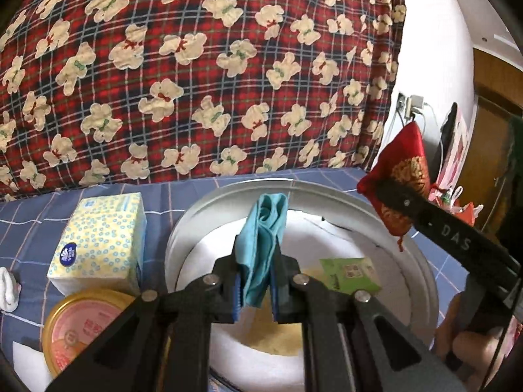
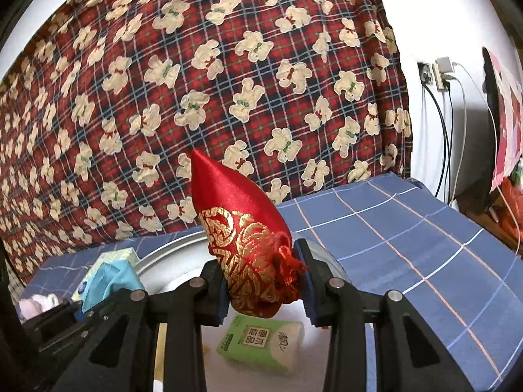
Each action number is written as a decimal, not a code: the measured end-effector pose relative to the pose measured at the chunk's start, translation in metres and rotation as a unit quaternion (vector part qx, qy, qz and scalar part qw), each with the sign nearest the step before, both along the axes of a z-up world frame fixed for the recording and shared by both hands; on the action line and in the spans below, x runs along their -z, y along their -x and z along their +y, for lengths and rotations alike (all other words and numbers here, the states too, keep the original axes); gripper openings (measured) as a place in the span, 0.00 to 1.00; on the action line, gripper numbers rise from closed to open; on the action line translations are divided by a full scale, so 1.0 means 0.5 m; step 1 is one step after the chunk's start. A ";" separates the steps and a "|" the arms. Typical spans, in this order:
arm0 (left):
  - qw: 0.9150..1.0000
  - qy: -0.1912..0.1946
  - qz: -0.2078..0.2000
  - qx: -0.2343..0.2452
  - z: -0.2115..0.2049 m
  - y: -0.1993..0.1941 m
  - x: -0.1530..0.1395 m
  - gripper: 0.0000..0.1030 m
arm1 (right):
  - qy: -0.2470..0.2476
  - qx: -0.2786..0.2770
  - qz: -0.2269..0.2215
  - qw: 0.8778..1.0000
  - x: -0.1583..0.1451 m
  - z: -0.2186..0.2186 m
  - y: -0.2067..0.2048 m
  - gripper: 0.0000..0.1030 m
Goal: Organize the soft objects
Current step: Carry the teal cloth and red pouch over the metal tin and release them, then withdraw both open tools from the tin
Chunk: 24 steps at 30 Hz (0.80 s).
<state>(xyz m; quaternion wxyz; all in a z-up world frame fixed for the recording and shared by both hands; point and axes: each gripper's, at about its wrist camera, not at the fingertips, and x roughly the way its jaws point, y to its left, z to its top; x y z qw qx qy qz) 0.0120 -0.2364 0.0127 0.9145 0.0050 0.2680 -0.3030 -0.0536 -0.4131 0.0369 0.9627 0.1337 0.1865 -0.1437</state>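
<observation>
On my far left, in the left wrist view, a white cloth [image 1: 8, 289] lies on the blue checked bedsheet [image 1: 29, 215], and just inside it a round gold-rimmed tin [image 1: 83, 328] sits at the foot of a dotted tissue box [image 1: 103, 240]. Right of those is the round white tray [image 1: 421, 281], with yellow fabric and a small green tissue pack [image 1: 351, 274] lying in it. My left gripper [image 1: 256, 285] hangs over the tray with its blue pads pinching a folded teal cloth [image 1: 264, 238], which stands upright between them. Behind everything rises the red plaid bear-print quilt [image 1: 196, 72]. Further right, my right gripper [image 2: 264, 285] holds a red and gold embroidered pouch [image 2: 243, 238], clamped between its pads with the pointed end up and the tassel cord bunched against the right pad. It hovers above the tray's right side, the green pack directly below. At the far right, chargers and cables [image 2: 441, 75] hang from a wall socket.
</observation>
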 end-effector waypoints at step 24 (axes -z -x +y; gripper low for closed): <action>0.997 0.003 -0.053 -0.056 0.033 0.022 -0.022 1.00 | -0.008 -0.014 -0.062 0.998 -0.023 0.012 0.032 0.85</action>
